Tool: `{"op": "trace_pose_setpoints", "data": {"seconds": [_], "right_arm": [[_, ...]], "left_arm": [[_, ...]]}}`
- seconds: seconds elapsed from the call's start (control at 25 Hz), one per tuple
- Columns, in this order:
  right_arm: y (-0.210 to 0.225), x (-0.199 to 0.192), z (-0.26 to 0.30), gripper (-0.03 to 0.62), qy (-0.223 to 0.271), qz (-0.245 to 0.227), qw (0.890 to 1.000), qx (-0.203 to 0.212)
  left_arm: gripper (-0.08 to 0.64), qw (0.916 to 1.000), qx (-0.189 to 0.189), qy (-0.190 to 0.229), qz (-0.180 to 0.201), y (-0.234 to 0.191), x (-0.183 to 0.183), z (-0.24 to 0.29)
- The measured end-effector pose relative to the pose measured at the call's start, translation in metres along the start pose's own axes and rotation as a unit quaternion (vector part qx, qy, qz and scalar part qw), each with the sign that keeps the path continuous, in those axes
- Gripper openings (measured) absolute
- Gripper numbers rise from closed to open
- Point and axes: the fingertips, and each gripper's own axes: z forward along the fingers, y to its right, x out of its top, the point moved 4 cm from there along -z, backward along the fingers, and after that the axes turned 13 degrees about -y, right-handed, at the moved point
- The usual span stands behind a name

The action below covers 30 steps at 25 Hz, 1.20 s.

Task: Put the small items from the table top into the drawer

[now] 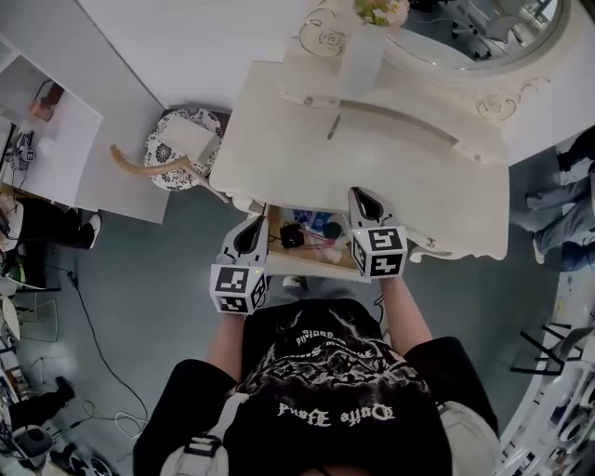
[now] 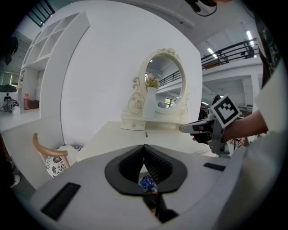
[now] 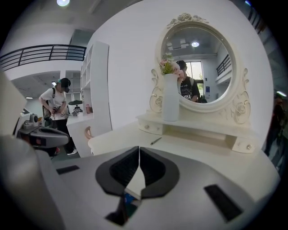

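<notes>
The pen (image 1: 333, 127) is lying ahead, pointing away, probably nearer the shut, empty right claw (image 1: 359, 192) than the shut left claw (image 1: 257, 221).

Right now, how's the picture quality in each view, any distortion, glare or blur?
Head view: evenly lit and sharp, no glare on the cream dressing table. Left gripper view: black round vignette, the white wall curves strongly. Right gripper view: same fisheye ring; a bright window shows in the oval cream-framed mirror; a ceiling lamp glares top left.
</notes>
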Motion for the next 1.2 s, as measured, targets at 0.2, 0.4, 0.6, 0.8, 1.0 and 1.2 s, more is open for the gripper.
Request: {"op": "trace_pose_setpoints", "data": {"seconds": [0.2,0.4,0.6,0.8,1.0,1.2], "right_arm": [[0.014,0.023,0.02,0.012,0.001,0.01,1.0,0.002],[0.023,0.039,0.043,0.014,-0.003,0.026,1.0,0.009],[0.025,0.049,0.064,0.071,-0.017,0.035,0.999,0.025],[0.028,0.057,0.084,0.123,-0.025,0.051,0.998,0.039],[0.031,0.066,0.103,0.144,-0.037,0.051,0.997,0.042],[0.039,0.065,0.127,0.153,-0.057,0.075,0.995,0.035]], "left_arm": [[0.015,0.9999,0.013,-0.006,-0.007,-0.006,0.001,0.004],[0.015,0.9994,0.029,-0.014,-0.008,-0.013,0.001,0.008],[0.015,0.9988,0.04,-0.019,-0.019,-0.019,0.002,0.012],[0.015,0.9978,0.053,-0.03,-0.026,-0.025,0.0,0.014],[0.015,0.997,0.06,-0.036,-0.033,-0.027,-0.001,0.016],[0.015,0.9959,0.071,-0.042,-0.037,-0.03,-0.003,0.017]]}}
